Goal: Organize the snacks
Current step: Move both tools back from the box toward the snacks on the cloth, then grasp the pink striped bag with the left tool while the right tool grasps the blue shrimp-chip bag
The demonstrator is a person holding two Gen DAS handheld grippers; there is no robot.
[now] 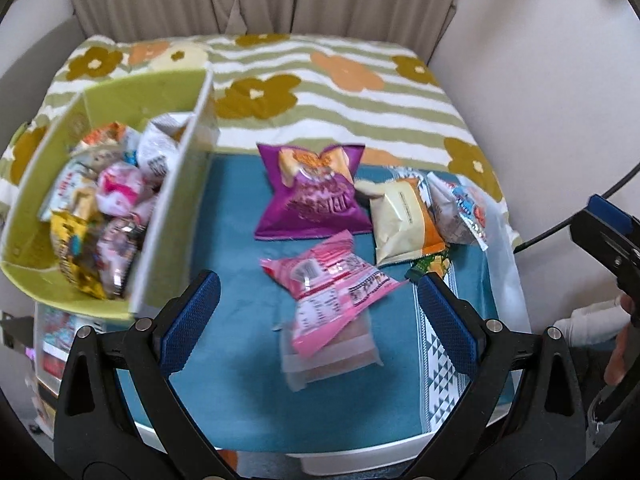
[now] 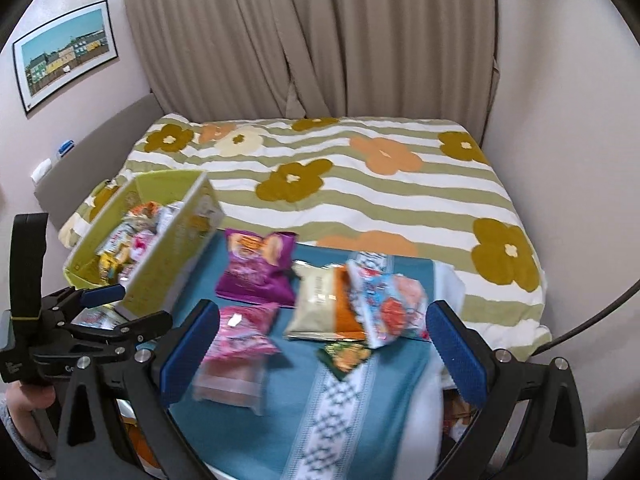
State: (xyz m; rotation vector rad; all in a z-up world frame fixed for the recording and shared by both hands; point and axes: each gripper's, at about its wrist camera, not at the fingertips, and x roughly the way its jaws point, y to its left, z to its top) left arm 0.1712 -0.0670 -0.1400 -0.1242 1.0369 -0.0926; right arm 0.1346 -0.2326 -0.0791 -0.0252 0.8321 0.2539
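Observation:
A green box (image 1: 168,88) (image 2: 176,236) full of snack packets stands at the left of a teal cloth (image 1: 224,208) (image 2: 384,392). Loose on the cloth lie a purple bag (image 1: 316,196) (image 2: 256,268), a pink packet (image 1: 332,292) (image 2: 240,332) on a clear packet (image 1: 340,360) (image 2: 232,380), a cream-and-orange bag (image 1: 400,220) (image 2: 320,300), a white-and-red packet (image 1: 460,208) (image 2: 388,300) and a small green sachet (image 1: 432,264) (image 2: 346,358). My left gripper (image 1: 320,320) is open and empty above the pink packet. My right gripper (image 2: 320,360) is open and empty above the cloth.
The cloth covers a low white table (image 1: 360,456) set against a bed with a striped flower blanket (image 1: 340,92) (image 2: 360,184). Beige curtains (image 2: 312,36) hang behind. A framed picture (image 2: 66,54) is on the left wall. A cable (image 2: 592,320) runs at the right.

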